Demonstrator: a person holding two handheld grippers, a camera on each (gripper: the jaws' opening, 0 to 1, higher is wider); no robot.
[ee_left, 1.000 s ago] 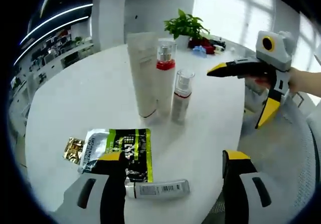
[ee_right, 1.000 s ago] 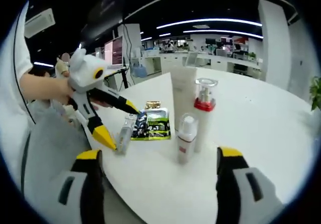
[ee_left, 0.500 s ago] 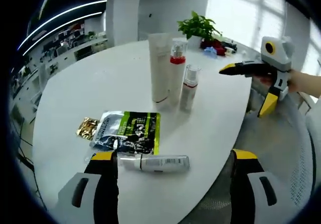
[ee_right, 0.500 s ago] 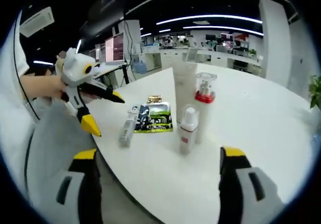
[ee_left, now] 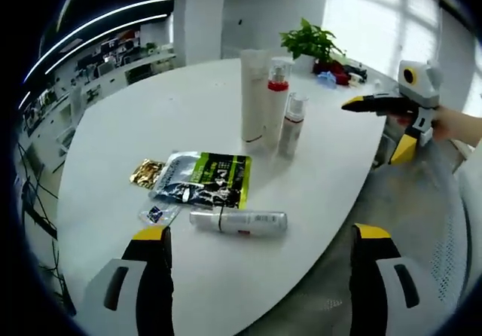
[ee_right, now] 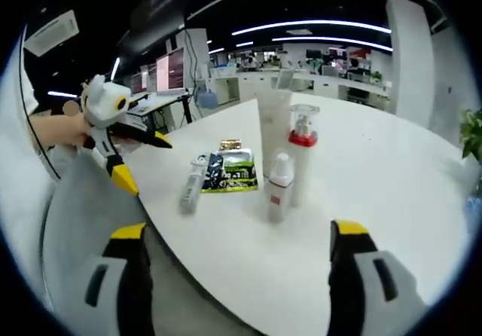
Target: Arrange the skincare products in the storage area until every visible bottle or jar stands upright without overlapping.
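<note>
Three products stand upright in a tight group on the white table [ee_left: 105, 125]: a tall white tube [ee_left: 254, 95], a bottle with a red collar [ee_left: 276, 102] and a small pump bottle [ee_left: 291, 125]. A silver-white tube [ee_left: 239, 221] lies flat just beyond my left gripper [ee_left: 260, 233], which is open and holds nothing. In the right gripper view the same tall tube [ee_right: 273, 125], red-collared bottle [ee_right: 303, 148], pump bottle [ee_right: 280, 189] and lying tube [ee_right: 190, 189] sit ahead of my right gripper [ee_right: 237, 232], also open and apart from them. Each gripper shows in the other's view, open: right gripper [ee_left: 373, 131], left gripper [ee_right: 147, 164].
A green-black sachet [ee_left: 203, 179], a gold sachet [ee_left: 147, 173] and a small blue sachet [ee_left: 156, 214] lie by the flat tube. A potted plant [ee_left: 309, 42] stands at the table's far side. The table edge runs close to both grippers, with grey fabric [ee_left: 422, 215] beyond it.
Both cameras have drawn back from the table, so the products look smaller and farther. The left gripper's jaws have left the flat tube's sides. The products themselves have not moved.
</note>
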